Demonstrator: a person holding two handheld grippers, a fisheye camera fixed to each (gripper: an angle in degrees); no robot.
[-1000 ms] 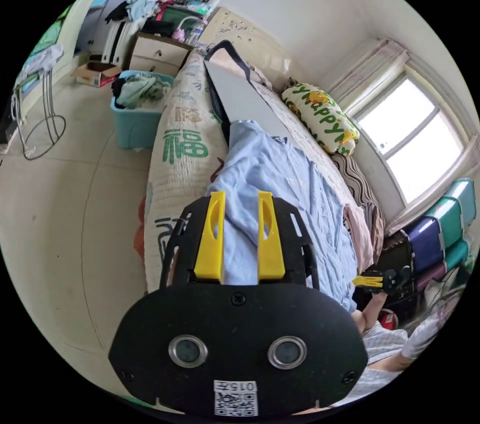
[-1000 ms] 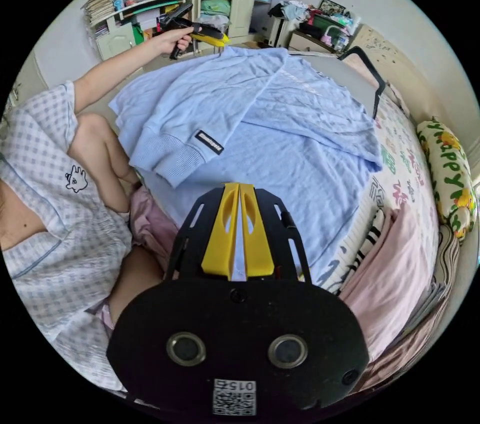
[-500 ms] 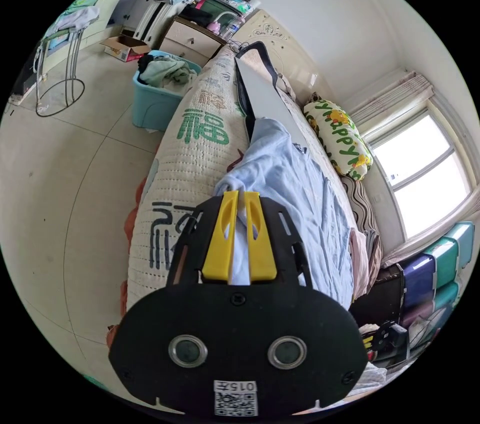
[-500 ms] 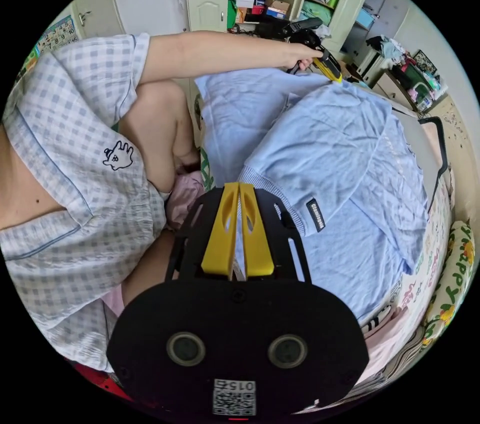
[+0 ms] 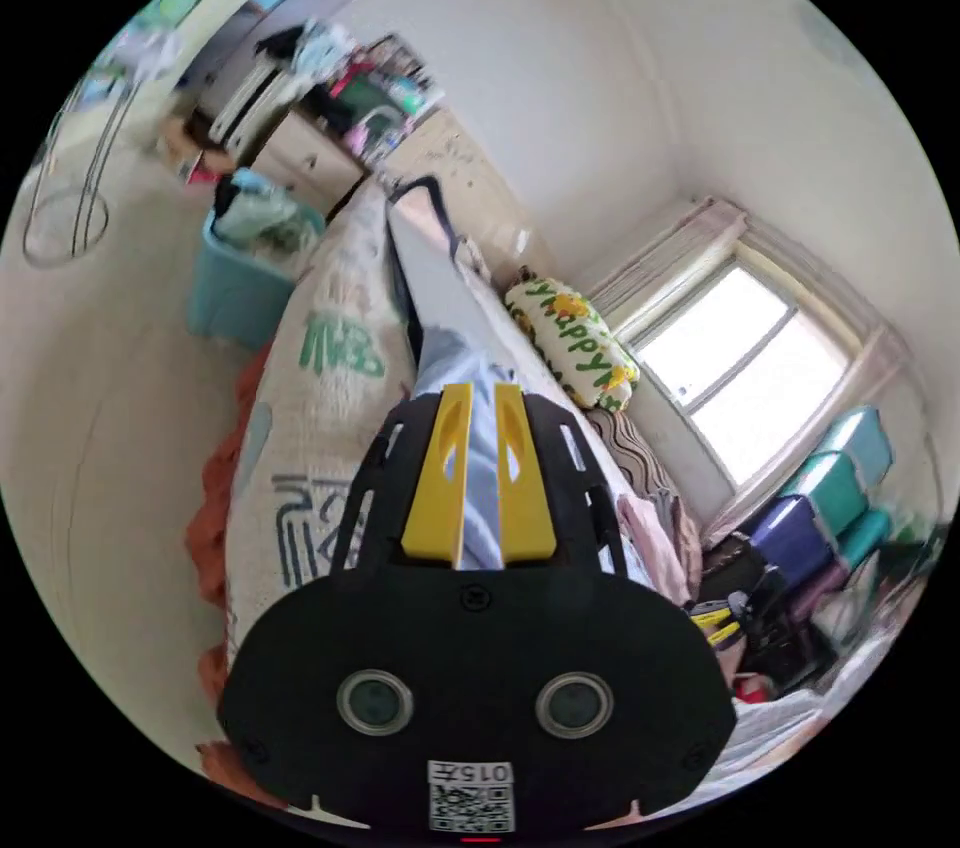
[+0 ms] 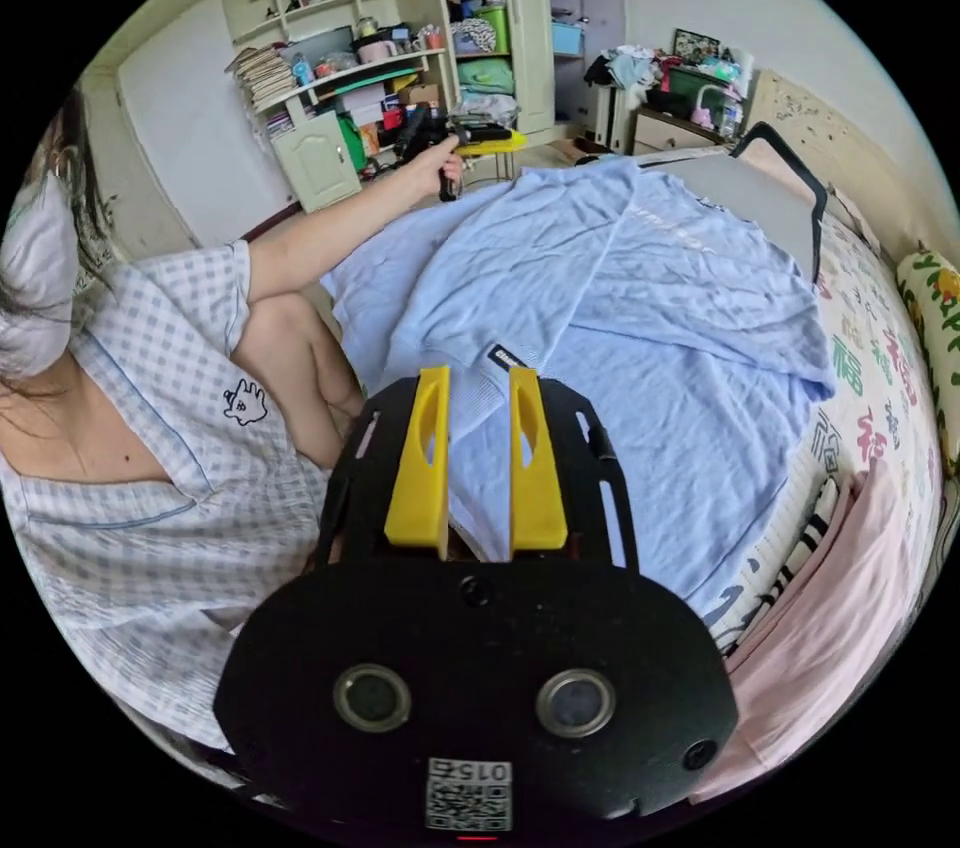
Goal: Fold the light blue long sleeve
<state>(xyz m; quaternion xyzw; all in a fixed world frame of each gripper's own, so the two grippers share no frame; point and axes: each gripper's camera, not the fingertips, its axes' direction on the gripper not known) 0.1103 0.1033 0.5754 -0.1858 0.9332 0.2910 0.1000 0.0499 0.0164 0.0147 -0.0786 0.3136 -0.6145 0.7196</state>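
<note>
- Since half a second ago, right gripper (image 6: 476,388) jaws have parted; sleeve cuff (image 6: 478,408) lies between them, unpinched.
- Left gripper view: left gripper (image 5: 478,403) jaws narrowly apart around light blue long sleeve (image 5: 480,468); grip uncertain.
- Right gripper view: shirt spreads ahead across bed (image 6: 880,368).

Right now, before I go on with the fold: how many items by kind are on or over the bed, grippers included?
light blue long sleeve: 1
pink cloth: 1
printed pillow: 1
grippers: 2 (left gripper, right gripper)
Total: 5
</note>
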